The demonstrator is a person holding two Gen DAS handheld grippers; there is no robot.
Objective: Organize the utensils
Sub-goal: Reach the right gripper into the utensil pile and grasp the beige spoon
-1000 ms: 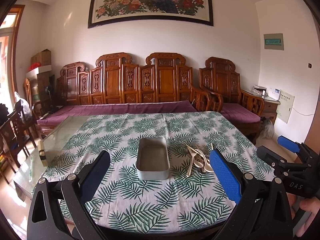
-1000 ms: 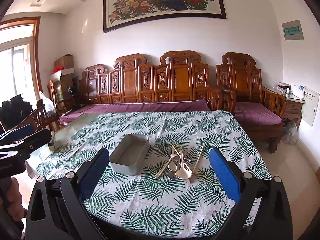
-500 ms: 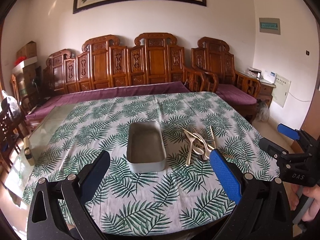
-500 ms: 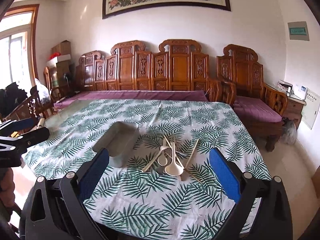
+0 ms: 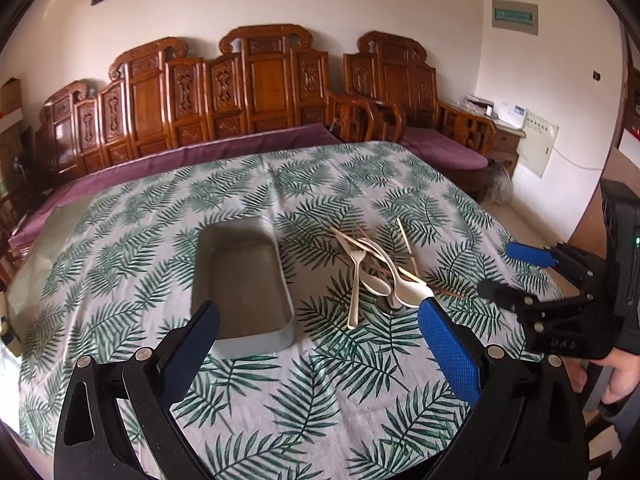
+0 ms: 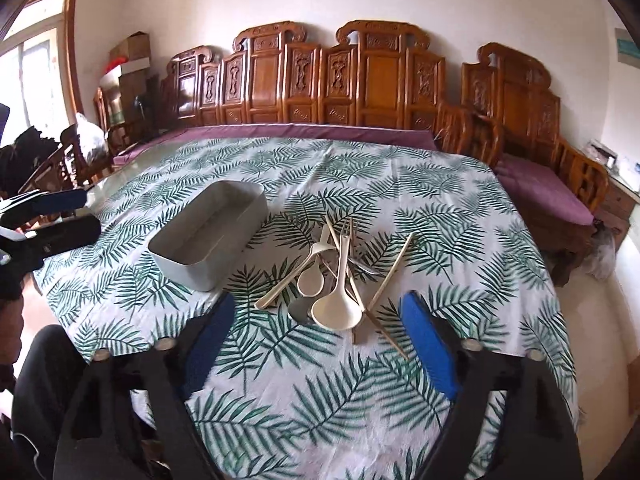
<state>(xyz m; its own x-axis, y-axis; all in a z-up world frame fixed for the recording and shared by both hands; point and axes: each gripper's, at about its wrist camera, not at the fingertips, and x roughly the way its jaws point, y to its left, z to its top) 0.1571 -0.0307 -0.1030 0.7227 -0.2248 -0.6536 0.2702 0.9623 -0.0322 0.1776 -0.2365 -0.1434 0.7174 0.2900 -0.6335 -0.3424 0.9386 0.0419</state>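
The grey tray (image 6: 208,236) sits empty, ahead and left of the right gripper (image 6: 320,344), apparently ready to receive the tangled pile of utensils (image 6: 340,276) lying on the bench (image 6: 460,240) just ahead between its jaws. Both the right gripper and the left gripper (image 5: 316,344) have jaws spread wide, holding and touching nothing

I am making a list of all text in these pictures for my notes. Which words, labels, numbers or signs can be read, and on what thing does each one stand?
"DAS", faint and only partly legible, embossed on the black body of the right gripper.
Green wall sign: has characters, too small to read.
White wall panel: printed lines, too blurred to read.
Papers on side cabinet: print unreadable.
No text shows on the grey tray, utensils or tablecloth.
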